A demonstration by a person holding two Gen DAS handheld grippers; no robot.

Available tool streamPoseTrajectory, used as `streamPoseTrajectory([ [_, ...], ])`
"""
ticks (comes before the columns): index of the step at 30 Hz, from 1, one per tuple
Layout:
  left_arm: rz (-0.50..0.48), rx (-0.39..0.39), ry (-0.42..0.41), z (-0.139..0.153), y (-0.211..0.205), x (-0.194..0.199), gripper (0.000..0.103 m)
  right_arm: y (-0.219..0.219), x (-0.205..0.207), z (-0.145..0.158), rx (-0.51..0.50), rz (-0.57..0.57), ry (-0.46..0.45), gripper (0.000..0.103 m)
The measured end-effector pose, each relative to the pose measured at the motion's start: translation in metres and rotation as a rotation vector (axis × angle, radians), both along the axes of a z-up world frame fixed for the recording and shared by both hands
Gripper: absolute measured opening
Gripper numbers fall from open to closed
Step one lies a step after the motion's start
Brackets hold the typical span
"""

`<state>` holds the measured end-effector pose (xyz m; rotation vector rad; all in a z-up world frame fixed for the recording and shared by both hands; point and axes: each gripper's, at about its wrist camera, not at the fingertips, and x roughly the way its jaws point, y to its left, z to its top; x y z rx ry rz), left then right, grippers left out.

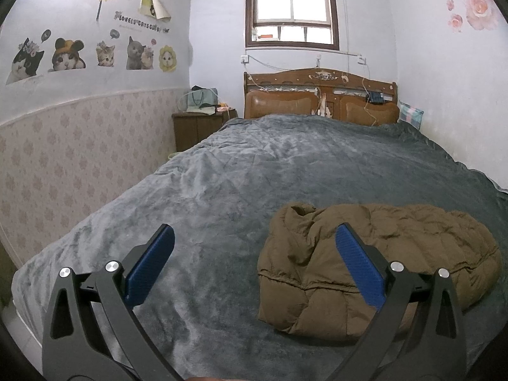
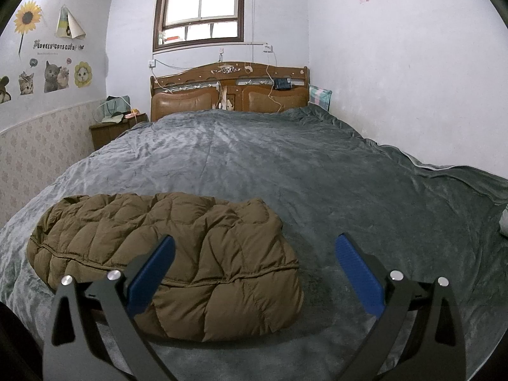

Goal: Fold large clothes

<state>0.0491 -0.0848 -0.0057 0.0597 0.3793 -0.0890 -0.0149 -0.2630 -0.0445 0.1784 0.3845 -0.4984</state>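
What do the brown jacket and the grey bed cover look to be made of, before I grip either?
The brown jacket looks like a quilted puffer: thin matte woven shell, probably synthetic, with stitched puffy panels suggesting down or fibre fill. The grey bed cover seems a plush fleece or velvet, judging by its short nap and soft sheen along creases. Both the left claw and right claw are open, holding neither.

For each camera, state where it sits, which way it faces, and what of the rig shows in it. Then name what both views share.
Left wrist: on the left gripper, facing the headboard from the bed's foot; its open blue-padded fingers show, brown jacket lower right.
Right wrist: on the right gripper, facing likewise; its open fingers show, jacket lower left.
Shared: jacket, grey blanket, headboard, window, nightstand.
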Motion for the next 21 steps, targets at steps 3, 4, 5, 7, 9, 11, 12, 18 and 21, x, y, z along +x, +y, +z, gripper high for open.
streamPoseTrajectory([
  [3,-0.003,0.006,0.002,0.0001,-0.0011,0.0014,0.100,0.0002,-0.0001,0.0001,0.000,0.000,0.000,0.101],
  [4,-0.004,0.006,0.002,0.0000,-0.0010,0.0018,0.100,-0.0003,-0.0003,0.0000,0.001,-0.001,-0.001,0.101],
  [5,-0.004,0.007,0.002,0.0000,-0.0010,0.0021,0.100,-0.0001,-0.0001,0.0001,0.001,-0.001,0.000,0.101],
  [7,-0.004,0.006,0.002,0.0001,-0.0012,0.0017,0.100,-0.0002,-0.0002,0.0001,0.002,0.000,-0.001,0.101],
  [9,-0.004,0.006,0.002,0.0001,-0.0011,0.0017,0.100,-0.0002,-0.0002,0.0002,0.001,0.000,0.000,0.101],
  [11,-0.004,0.006,0.002,0.0002,-0.0010,0.0017,0.100,-0.0001,-0.0002,0.0002,0.000,0.000,0.000,0.101],
  [12,-0.004,0.005,0.002,0.0002,-0.0009,0.0018,0.100,-0.0001,-0.0001,0.0002,0.000,0.000,0.000,0.101],
  [18,-0.006,0.005,0.000,-0.0011,-0.0029,0.0031,0.100,-0.0002,-0.0002,0.0002,0.002,0.000,0.000,0.101],
  [21,-0.005,0.003,0.001,-0.0015,-0.0029,0.0031,0.100,-0.0002,-0.0001,0.0002,0.000,0.001,0.001,0.101],
])
